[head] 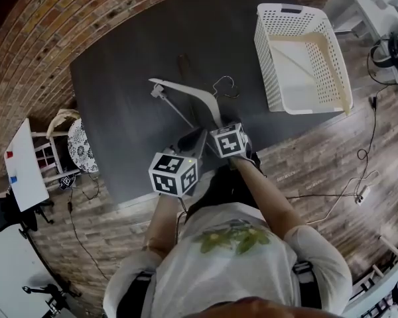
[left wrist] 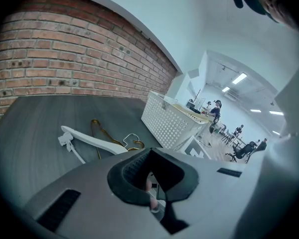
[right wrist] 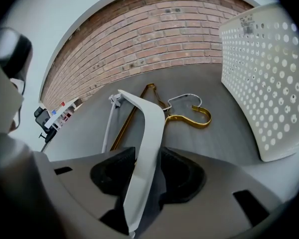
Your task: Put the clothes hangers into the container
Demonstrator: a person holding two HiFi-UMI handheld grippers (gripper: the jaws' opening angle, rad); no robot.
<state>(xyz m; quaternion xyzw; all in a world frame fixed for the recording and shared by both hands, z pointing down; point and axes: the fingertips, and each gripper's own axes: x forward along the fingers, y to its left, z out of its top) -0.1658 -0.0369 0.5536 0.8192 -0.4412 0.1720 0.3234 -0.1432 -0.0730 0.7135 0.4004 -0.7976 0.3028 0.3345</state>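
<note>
Right gripper (right wrist: 147,177): my jaws are clamped on 1 arm of the white hanger (right wrist: 147,126), with a pad on each flat face.
Left gripper (left wrist: 152,179): my jaws are drawn close with only a sliver between them and nothing in them. It hangs beside the right one at the tabletop's near edge.
White hanger, place: it sits mid-tabletop (head: 129,68) and runs from my right jaws toward the left edge. Its clip bar (right wrist: 108,124) slants down below it.
Gold hanger (right wrist: 195,119): it lies flat just beyond the white one, toward the far edge, and I cannot tell whether the 2 touch.
Laundry basket (head: 264,53): it is white and perforated, stands at the far right corner well apart from both hangers, and looks empty.
Why the grip: I judge that holding the arm near its end keeps the wire hook (right wrist: 182,98) and clip bar free to swing clear over the basket rim.
Why the left waits: 1 gripper is enough for so light a thing, so the left probably takes the gold hanger later.
Head view alone shows: the whole layout, the basket's open inside, and both marker cubes side by side.
Right gripper view alone shows: the pads biting the arm, and the gold hanger plainly, which is only a faint streak from above.
Left gripper view alone shows: my unladen jaws, the brick wall (left wrist: 65,59) past the far edge, and an office beyond the basket.
Progress: by my reckoning no hanger is in yet, and the carry to the far right corner comes next.
</note>
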